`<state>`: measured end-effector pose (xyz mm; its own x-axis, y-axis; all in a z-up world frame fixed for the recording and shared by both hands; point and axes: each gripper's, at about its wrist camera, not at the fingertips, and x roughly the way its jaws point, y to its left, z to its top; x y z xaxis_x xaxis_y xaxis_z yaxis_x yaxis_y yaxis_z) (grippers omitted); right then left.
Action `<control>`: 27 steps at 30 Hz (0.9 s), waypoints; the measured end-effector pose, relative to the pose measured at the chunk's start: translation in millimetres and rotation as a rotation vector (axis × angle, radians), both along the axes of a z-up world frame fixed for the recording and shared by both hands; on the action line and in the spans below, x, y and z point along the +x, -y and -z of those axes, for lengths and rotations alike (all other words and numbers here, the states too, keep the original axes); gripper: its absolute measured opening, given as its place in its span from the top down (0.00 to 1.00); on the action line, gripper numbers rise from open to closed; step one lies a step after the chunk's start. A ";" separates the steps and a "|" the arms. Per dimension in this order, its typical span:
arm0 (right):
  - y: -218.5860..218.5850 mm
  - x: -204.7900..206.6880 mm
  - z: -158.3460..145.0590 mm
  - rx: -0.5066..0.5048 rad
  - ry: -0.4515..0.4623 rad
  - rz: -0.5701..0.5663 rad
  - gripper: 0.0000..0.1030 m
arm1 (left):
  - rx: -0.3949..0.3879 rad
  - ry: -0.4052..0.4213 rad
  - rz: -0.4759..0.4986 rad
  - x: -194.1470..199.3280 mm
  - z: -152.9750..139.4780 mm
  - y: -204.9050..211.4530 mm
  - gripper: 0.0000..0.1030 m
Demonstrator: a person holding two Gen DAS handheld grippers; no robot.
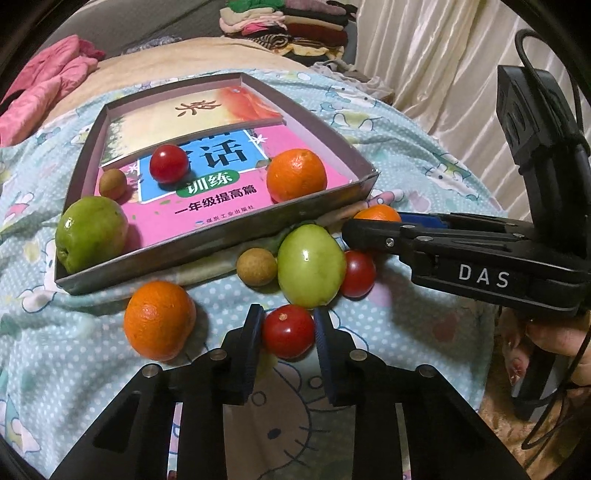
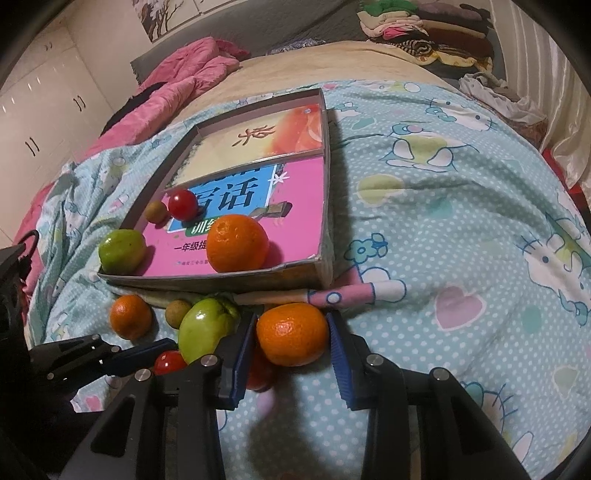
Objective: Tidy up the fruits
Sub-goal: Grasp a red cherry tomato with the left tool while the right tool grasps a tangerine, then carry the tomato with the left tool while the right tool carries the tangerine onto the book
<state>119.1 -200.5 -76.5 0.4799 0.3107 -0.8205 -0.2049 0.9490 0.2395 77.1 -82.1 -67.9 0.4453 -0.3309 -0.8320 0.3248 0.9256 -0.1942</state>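
The left gripper is clenched on a red tomato, both pads against its sides, on the bedsheet in front of the tray. The right gripper grasps an orange the same way, just before the tray's front wall; its body reads "DAS" in white letters in the left wrist view.

Beside the held tomato, still in front of the tray, lie a big orange, a green fruit, a brown longan and a second red tomato, the last touching the green fruit.

Inside the tray sit a green fruit in the front left corner, a small longan, a tomato and an orange near the front right corner. They rest on a pink book whose cover shows "训练" and "一年级提高篇"; a cream book behind it bears one large brush character.

Beyond the tray, folded clothes are stacked, with a pink garment to its left.
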 end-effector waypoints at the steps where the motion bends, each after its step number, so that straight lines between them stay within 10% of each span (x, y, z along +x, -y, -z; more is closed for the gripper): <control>1: 0.7 -0.5 -0.8 0.008 0.001 0.000 0.63 | -0.004 0.001 0.001 -0.2 -0.8 -0.3 0.73; 27: -11.3 -25.7 -45.3 0.110 0.204 -0.106 0.63 | -0.091 0.123 -0.085 -16.0 -47.4 -35.0 0.73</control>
<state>93.4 -189.2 -31.2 0.5926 0.4499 -0.6682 -0.3562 0.8903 0.2836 61.1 -47.1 -20.5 0.5717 -0.3593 -0.7376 0.2730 0.9311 -0.2420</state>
